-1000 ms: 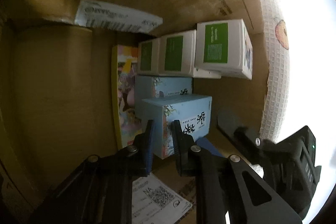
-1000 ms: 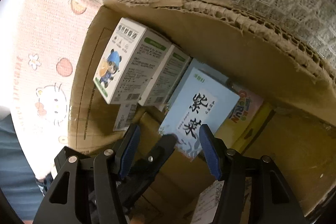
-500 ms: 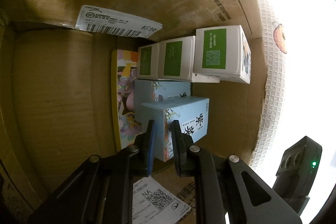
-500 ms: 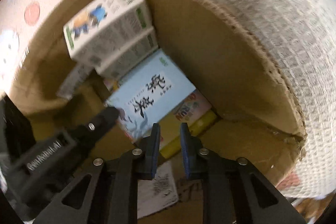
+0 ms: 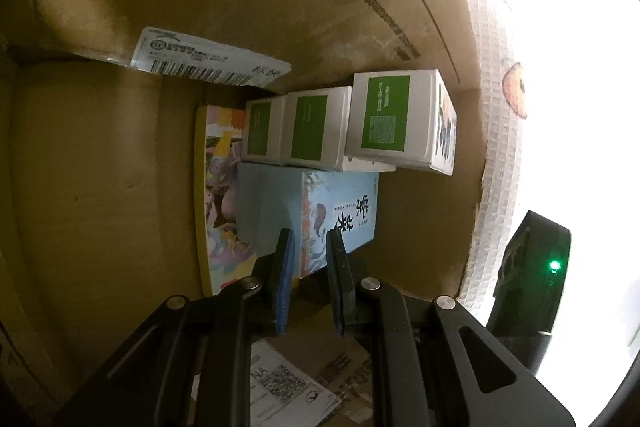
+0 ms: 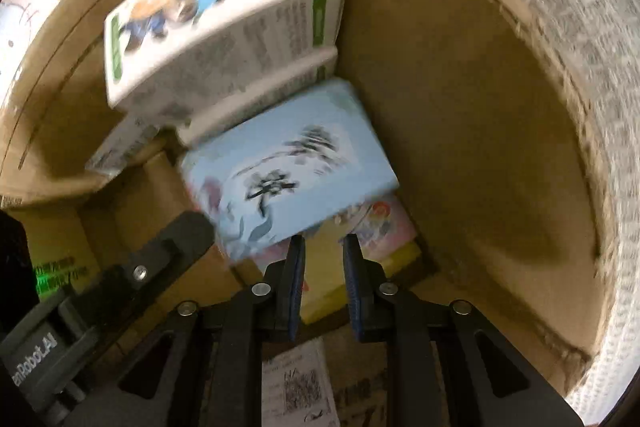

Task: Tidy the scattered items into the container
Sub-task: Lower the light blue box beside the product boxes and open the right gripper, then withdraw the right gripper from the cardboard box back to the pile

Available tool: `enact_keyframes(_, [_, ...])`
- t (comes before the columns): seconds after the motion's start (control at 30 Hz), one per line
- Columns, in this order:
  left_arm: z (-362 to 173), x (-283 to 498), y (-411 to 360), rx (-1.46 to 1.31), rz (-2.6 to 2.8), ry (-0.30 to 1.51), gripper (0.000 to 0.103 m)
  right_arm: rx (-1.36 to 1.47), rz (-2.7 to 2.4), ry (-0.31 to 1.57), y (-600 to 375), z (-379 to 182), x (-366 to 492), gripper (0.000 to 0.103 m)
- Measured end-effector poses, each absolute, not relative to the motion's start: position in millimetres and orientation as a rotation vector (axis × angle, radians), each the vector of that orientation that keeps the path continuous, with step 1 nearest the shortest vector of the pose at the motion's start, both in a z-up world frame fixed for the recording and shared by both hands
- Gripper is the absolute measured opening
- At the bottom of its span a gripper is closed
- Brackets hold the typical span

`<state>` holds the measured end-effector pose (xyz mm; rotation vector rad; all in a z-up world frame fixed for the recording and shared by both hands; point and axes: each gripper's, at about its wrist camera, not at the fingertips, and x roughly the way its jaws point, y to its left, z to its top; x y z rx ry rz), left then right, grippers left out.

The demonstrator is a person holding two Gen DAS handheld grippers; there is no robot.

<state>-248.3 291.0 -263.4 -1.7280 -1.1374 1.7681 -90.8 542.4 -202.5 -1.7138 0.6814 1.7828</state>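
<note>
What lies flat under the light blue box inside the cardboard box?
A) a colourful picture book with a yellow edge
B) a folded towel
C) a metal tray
A: the picture book lies on the carton floor, its yellow edge showing beside and beneath the light blue box.

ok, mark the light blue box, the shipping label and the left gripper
light blue box [image 5: 340, 215], left wrist view, printed front face
shipping label [image 5: 208, 61], left wrist view, barcode strip
left gripper [image 5: 310, 247], left wrist view, between fingertips
</note>
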Motion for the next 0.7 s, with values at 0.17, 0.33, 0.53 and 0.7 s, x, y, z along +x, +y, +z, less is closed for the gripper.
enact_keyframes(0.17, [-265.5,-252.0,299.0,-1.747,1.715,-1.16,0.017,-1.636,1.772,0.788,561.4,-195.0,-78.2,0.017])
enact_keyframes(0.33, [-260.5,-254.5,305.9,-1.759,1.745,-1.112,0.017,-1.566,1.845,0.813,565.4,-171.5,-69.1,0.017])
enact_keyframes(0.53, [-241.9,-246.7,308.9,-1.78,1.817,-1.038,0.019,-1.58,1.87,0.807,562.9,-162.0,-63.9,0.017])
enact_keyframes(0.7, [-209.7,-238.4,307.3,-1.73,1.915,-0.909,0.041,-1.56,1.925,0.785,551.8,-143.8,-56.4,0.017])
